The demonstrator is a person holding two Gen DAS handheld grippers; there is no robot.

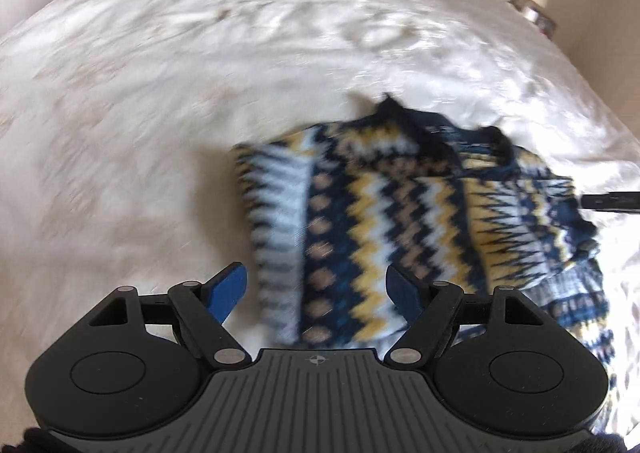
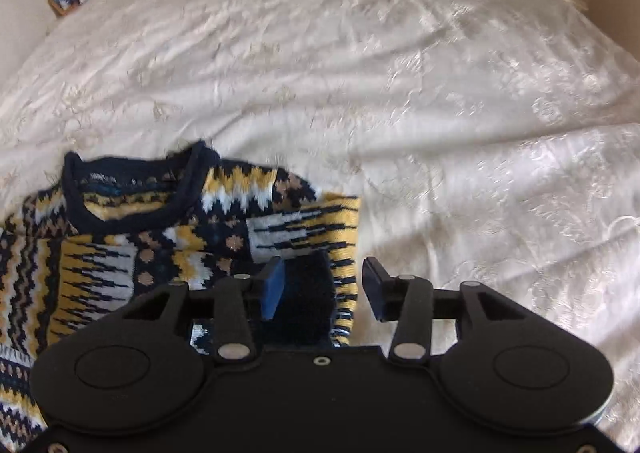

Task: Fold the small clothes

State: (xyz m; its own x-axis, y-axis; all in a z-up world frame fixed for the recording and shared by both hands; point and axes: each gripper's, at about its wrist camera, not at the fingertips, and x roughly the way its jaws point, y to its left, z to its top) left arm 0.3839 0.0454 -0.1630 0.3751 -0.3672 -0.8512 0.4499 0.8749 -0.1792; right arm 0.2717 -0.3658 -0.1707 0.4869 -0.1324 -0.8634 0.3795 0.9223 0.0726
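**Patterned sweater lies part-folded on white bed**

A small knitted sweater (image 2: 168,237) in navy, yellow and white zigzags lies on the white bedspread (image 2: 440,113), both sleeves turned in over its body. The left tongs (image 1: 316,293) hang spread wide above the sweater's edge, gripping nothing. The right tongs (image 2: 324,289) stand apart over the sleeve's dark cuff (image 2: 308,293), pads clear of it.
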